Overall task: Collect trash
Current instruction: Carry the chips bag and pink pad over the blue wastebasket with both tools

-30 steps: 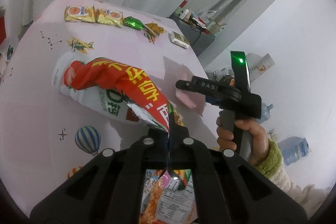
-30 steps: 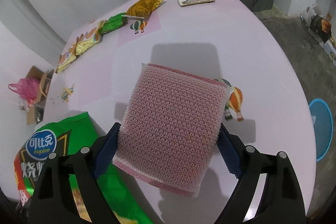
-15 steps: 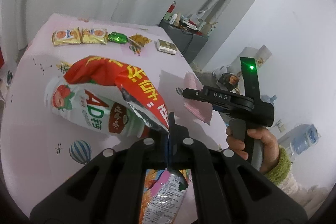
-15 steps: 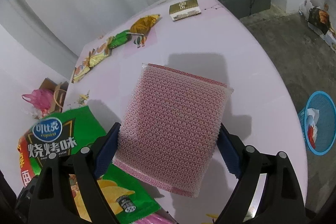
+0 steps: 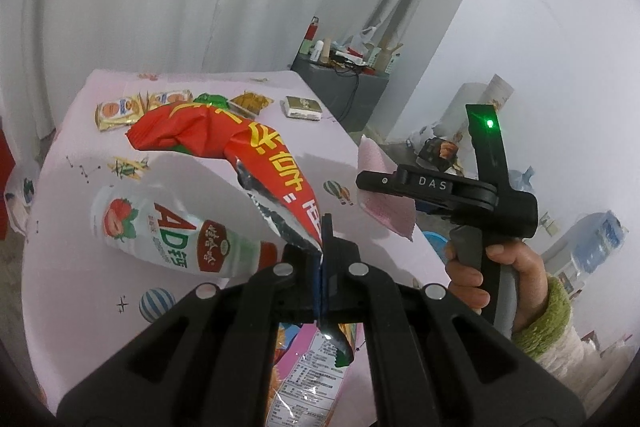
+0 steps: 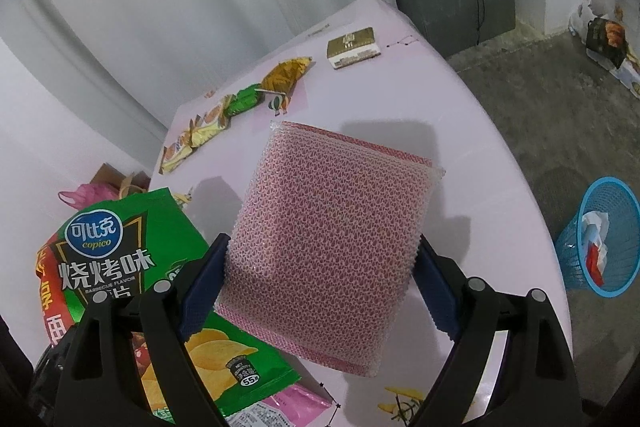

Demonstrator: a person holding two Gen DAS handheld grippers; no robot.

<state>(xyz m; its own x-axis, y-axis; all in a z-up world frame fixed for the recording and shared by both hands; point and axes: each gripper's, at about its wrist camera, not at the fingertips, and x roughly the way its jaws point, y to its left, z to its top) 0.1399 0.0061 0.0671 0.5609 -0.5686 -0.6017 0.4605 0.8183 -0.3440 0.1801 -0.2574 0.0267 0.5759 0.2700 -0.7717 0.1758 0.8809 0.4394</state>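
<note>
Near first: our left gripper (image 5: 322, 263) is clamped fully shut on the torn edge of a red snack bag (image 5: 256, 163), which hangs clear of the table (image 5: 80, 327). Our right gripper (image 6: 322, 281) has its jaws wide, pressed on both sides of a pink mesh sponge (image 6: 332, 223), also lifted.

At 7 o'clock in the right wrist view a green chip bag (image 6: 120, 267) lies beside the sponge; whether it rests on the table or is held we cannot tell. A white drink bottle (image 5: 172, 243) lies on its side at 9 o'clock in the left view. Farther out, small snack wrappers (image 6: 244, 99) in a row and a gold box (image 6: 352, 47) at 12 o'clock remain uncollected. A blue wastebasket (image 6: 604, 239) stands on the floor at 3 o'clock, some scraps already inside.

Progress, we judge: early, two items in hand, most still on the table.

Pose: both grippers tilt down; the right hand (image 5: 488, 267), in a green sleeve, grips its handle upright.
</note>
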